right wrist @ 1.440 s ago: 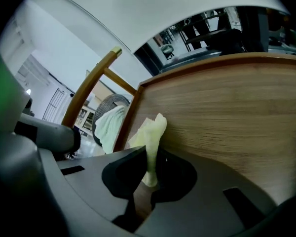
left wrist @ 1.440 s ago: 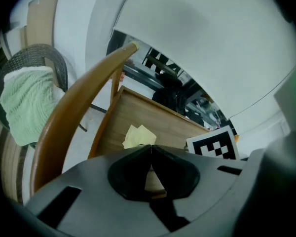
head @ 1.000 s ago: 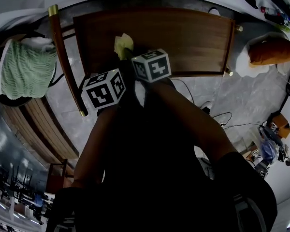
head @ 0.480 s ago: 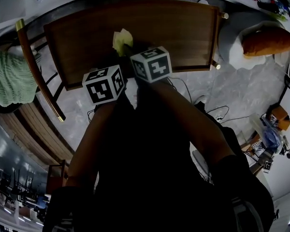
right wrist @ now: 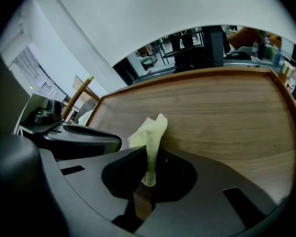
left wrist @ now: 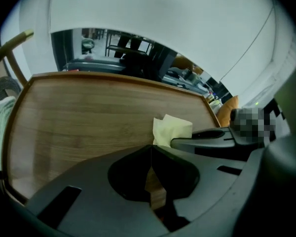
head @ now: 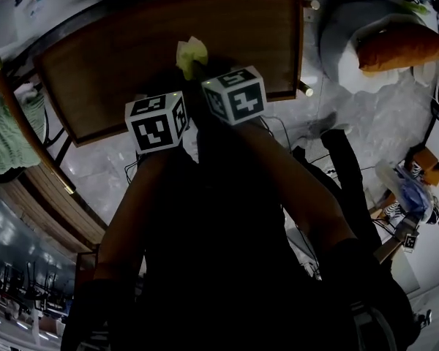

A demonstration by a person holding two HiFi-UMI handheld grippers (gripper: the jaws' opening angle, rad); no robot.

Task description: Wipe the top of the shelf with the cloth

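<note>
The pale yellow cloth (right wrist: pixel 150 132) is pinched in the right gripper (right wrist: pixel 147 154), whose jaws are pressed onto its lower end. The rest of the cloth stands up crumpled toward 12 o'clock. It is over the near half of the brown wooden shelf top (head: pixel 132 57), close to the front edge; whether it touches the wood I cannot tell. The left gripper (left wrist: pixel 151 149) is just beside it at 9 o'clock, its jaws pressed together with nothing between them, also over the front edge. In the head view, a grey marbled floor (head: pixel 366 134) surrounds the shelf. An orange cushion (head: pixel 402 46) lies at 2 o'clock and a green knitted fabric (head: pixel 4 134) at 9 o'clock.
</note>
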